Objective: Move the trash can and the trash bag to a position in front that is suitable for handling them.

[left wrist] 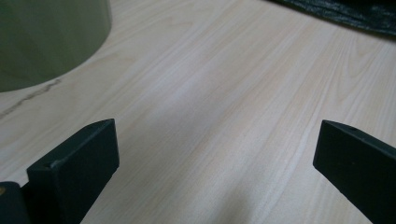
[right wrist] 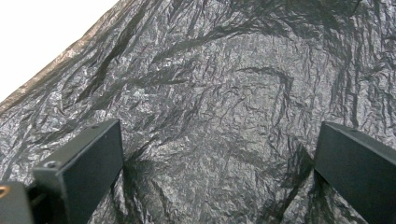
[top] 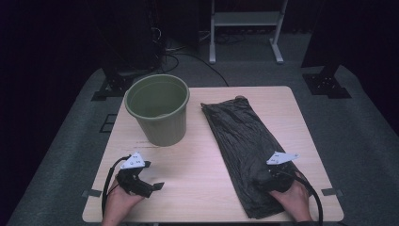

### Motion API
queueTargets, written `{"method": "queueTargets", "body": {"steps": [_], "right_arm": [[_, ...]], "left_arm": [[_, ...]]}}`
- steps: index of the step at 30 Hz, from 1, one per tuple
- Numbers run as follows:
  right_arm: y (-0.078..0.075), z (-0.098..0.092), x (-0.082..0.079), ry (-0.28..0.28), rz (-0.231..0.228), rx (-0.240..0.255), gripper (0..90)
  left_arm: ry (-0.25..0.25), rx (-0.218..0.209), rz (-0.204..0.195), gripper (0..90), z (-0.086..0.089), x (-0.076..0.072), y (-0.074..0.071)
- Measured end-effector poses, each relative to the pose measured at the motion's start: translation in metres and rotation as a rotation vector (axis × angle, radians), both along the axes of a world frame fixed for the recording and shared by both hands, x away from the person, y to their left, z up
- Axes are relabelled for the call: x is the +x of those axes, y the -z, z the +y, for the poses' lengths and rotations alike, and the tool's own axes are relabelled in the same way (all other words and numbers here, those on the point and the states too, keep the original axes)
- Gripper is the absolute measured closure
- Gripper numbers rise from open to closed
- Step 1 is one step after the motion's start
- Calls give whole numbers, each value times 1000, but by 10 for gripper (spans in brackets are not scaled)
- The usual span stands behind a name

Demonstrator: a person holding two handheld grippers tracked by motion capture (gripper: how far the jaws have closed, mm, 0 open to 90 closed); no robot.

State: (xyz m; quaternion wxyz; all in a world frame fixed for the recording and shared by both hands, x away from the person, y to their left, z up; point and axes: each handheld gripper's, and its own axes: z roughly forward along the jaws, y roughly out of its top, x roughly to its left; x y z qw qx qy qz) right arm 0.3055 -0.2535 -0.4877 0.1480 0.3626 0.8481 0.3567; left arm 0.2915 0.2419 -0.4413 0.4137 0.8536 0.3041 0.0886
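Observation:
A green plastic bin (top: 159,108) stands upright at the back left of the wooden table (top: 207,169); its side (left wrist: 46,37) fills the top left of the left gripper view. A crumpled black plastic bag (top: 242,141) lies flat along the table's right half. My left gripper (top: 157,186) rests low near the front left edge, open, over bare wood (left wrist: 219,121) with nothing between its jaws. My right gripper (top: 263,176) hovers over the near end of the bag (right wrist: 219,116), open, jaws wide apart just above the wrinkled film.
The bag's edge (left wrist: 345,14) lies at the top right of the left gripper view. Bare table lies between the bin and the bag. Behind the table stand a white metal frame (top: 244,28) and dark stand bases (top: 327,82) on grey carpet.

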Motion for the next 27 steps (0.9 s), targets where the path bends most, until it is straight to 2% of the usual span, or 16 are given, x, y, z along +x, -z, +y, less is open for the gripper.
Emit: {"method": "queueTargets", "body": {"steps": [4, 5, 6, 7, 8, 13, 15, 16, 22, 27], "right_arm": [[0, 0, 0, 0, 0, 1, 2], [0, 0, 0, 0, 0, 1, 2], [0, 0, 0, 0, 0, 1, 2], [0, 0, 0, 1, 1, 1, 2], [0, 0, 0, 1, 1, 1, 2], [0, 0, 0, 2, 1, 2, 2], [0, 0, 0, 2, 1, 2, 2], [0, 0, 0, 2, 1, 2, 2], [0, 0, 0, 1, 1, 2, 2], [0, 0, 1, 1, 2, 3, 2]], "left_arm": [[-2, 0, 2, 0, 4, 0, -12], [-7, -2, 1, 0, 5, 1, -20], [-7, -2, 1, 0, 5, 1, -20], [-6, -4, -4, 0, 6, 2, -28], [-6, -4, -4, 0, 6, 2, -28], [2, -13, -13, 0, 6, 5, -49], [7, -12, -26, 0, 5, 8, -62], [7, -12, -26, 0, 5, 8, -62], [18, -12, -54, 0, 3, 13, -89], [20, -8, -80, 0, 3, 19, -116]]}}
